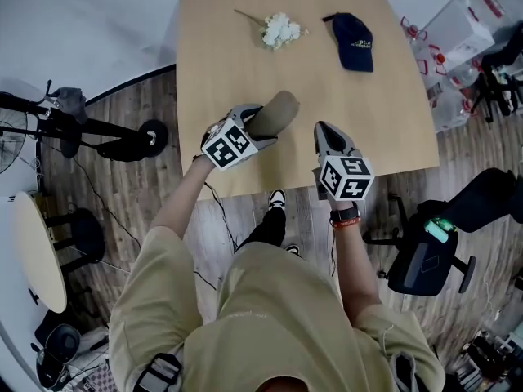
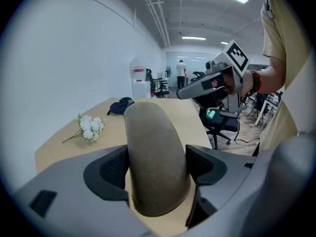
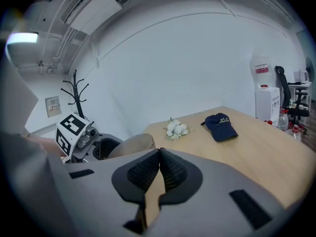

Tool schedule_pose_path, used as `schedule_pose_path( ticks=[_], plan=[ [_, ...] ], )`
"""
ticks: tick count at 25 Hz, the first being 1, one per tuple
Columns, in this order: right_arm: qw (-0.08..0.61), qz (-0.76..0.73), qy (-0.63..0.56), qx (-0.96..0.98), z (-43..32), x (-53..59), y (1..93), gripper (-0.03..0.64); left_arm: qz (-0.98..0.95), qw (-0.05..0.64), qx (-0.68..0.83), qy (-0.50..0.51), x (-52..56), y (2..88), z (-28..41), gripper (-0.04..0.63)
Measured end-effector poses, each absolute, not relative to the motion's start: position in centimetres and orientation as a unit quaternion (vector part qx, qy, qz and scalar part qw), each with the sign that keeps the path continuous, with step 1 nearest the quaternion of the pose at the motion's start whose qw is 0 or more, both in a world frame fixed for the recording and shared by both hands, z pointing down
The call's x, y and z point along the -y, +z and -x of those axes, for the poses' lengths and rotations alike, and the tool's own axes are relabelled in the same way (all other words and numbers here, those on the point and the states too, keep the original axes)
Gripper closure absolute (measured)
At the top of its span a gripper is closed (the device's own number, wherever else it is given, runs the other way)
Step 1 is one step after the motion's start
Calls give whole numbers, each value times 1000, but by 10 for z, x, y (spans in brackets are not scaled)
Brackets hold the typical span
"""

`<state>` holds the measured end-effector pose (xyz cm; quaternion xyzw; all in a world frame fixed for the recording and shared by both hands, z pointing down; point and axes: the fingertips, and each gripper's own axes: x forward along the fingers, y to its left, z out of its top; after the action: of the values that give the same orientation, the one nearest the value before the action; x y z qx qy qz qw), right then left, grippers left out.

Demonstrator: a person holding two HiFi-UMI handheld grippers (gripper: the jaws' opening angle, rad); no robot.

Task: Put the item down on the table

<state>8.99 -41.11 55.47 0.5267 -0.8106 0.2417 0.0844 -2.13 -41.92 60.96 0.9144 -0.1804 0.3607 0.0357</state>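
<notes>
A tan, rounded oblong item is clamped between the jaws of my left gripper over the near part of the wooden table. In the left gripper view the item fills the gap between both pads and sticks out forward. Whether it touches the tabletop cannot be told. My right gripper hovers to its right, jaws pressed together with nothing between them. From the right gripper view, the item and the left gripper lie to the left.
A bunch of white flowers and a navy cap lie at the table's far side. A black office chair stands right of the table's near edge. A floor fan stands to the left, and boxes at the far right.
</notes>
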Motion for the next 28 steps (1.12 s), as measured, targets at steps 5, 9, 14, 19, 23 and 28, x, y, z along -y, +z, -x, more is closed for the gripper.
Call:
schedule_pose_path(
  ticks=[5,9,14,19,23,28],
  plan=[
    [94,-527,248,807,-95,430,570,601,-912,11,119,392,437,627,19,224],
    [101,-528,254,804,-99,440,582,601,-908,-9,82,411,452,644,16,224],
    [106,-527,258,803,-103,453,594,601,-901,-39,28,430,469,665,13,224],
    [109,-524,261,803,-105,466,604,601,-892,-48,-5,450,490,681,10,224],
    [109,-523,266,802,-105,473,612,601,-886,-57,-23,460,505,696,5,224],
    [111,-522,273,800,-105,478,623,601,-880,-60,-39,470,514,715,-2,224]
  ],
)
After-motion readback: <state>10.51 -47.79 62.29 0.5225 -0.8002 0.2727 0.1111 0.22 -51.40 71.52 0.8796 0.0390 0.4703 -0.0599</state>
